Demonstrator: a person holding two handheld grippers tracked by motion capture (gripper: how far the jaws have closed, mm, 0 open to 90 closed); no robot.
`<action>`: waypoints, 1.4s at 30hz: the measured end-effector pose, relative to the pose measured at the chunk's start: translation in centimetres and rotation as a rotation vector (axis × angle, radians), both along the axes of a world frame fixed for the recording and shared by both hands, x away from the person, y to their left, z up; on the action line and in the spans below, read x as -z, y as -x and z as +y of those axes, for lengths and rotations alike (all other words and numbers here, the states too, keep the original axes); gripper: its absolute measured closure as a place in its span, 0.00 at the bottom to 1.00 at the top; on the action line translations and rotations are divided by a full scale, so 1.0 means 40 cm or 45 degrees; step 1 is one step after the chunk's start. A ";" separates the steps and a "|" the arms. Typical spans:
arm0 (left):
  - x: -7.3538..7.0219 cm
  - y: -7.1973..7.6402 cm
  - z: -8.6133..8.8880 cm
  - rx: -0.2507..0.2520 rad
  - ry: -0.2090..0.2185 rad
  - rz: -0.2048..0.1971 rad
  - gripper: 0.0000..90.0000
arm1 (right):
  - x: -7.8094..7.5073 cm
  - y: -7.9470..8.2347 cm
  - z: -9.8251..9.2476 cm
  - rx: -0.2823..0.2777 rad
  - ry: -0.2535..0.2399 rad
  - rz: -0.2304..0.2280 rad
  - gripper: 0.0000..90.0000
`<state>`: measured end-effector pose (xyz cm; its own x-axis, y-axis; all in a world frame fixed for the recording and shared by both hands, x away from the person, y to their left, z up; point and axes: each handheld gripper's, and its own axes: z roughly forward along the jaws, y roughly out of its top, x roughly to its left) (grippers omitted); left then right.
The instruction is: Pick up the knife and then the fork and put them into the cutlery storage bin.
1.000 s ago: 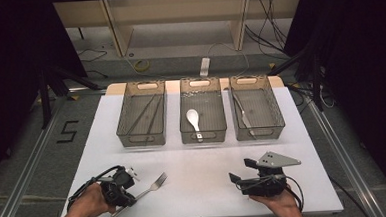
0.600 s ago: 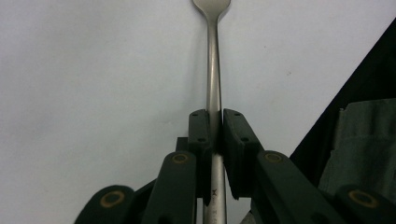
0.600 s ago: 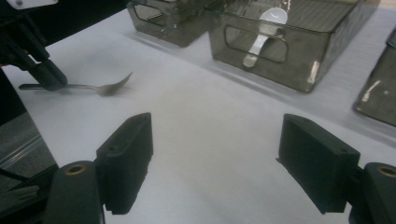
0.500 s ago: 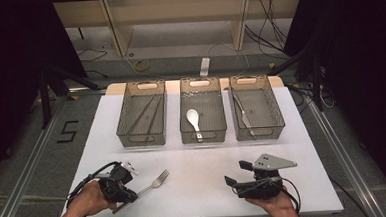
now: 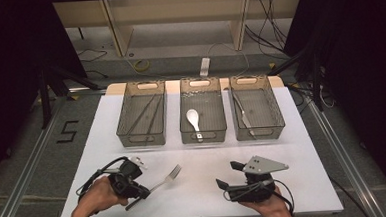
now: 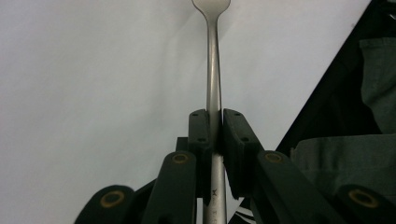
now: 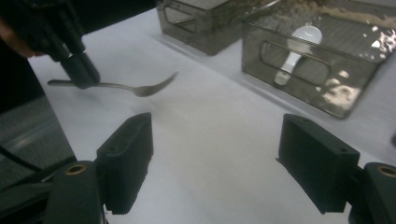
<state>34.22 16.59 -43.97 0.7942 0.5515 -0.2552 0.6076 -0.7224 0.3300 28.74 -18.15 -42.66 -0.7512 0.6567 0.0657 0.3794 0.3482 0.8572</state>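
Since a second ago, the fork (image 5: 165, 179) has been raised off the white table (image 5: 198, 153) – its handle is pinched by the left gripper (image 5: 141, 194), tines toward the bins. Further right, the right gripper (image 5: 225, 178) is spread wide, nothing being held.

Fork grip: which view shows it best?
Left gripper view: the fingers clamp the fork mid-handle. The high view shows the fork small, tines toward the bins. The right gripper view shows it side-on and blurred.
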 end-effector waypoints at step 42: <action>-0.042 0.020 -0.237 0.349 0.041 0.116 0.90 | 0.105 0.066 0.232 -0.543 0.758 -0.456 0.87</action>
<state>33.42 7.12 -42.30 0.8856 0.3095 -0.3464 0.4191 -0.8539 0.3087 26.11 -8.86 -46.85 -0.8539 0.1588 -0.4956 -0.1506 0.8362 0.5274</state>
